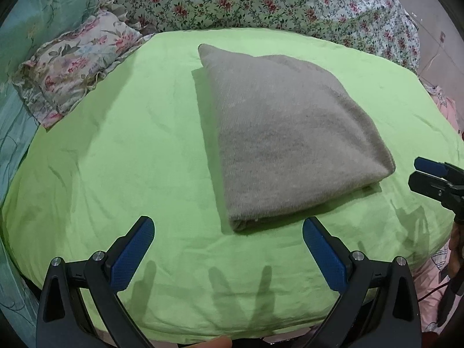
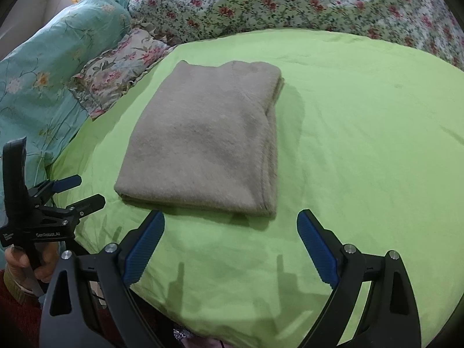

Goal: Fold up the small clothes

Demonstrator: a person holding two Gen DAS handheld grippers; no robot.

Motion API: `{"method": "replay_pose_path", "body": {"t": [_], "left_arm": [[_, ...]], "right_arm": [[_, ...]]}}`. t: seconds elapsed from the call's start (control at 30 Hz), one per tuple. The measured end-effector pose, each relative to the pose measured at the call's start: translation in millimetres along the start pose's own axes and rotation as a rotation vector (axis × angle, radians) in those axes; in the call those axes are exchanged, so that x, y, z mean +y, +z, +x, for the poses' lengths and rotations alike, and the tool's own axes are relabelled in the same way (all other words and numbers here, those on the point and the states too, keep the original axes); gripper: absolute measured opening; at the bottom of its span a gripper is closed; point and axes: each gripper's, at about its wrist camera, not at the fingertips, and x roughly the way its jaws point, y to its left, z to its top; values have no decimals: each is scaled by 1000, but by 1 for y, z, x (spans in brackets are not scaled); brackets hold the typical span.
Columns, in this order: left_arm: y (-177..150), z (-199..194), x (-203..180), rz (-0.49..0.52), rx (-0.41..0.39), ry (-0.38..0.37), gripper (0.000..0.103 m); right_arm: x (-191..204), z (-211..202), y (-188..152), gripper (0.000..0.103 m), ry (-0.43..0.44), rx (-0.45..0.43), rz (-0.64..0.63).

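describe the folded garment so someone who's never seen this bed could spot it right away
A bright green sheet covers the bed, with floral bedding heaped along its far side. In the middle of that sheet lies the folded garment, a flat rectangular bundle. It is the only plain grey-beige, fuzzy thing there; everything around it is green or flowered.

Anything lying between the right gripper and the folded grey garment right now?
Nothing: only bare green sheet, with shadows, separates the open right gripper from the folded grey garment. The right wrist view shows this stretch plainly.
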Motion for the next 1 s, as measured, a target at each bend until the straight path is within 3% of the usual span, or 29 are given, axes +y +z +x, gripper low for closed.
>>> {"method": "replay_pose_path", "body": {"t": [0.33, 1.0], "left_arm": [[21, 10, -9, 18, 24, 51, 102], [54, 22, -8, -9, 24, 57, 102]], "right_arm": [[7, 21, 29, 95, 4, 25, -32], [11, 34, 60, 96, 8, 26, -52]]}}
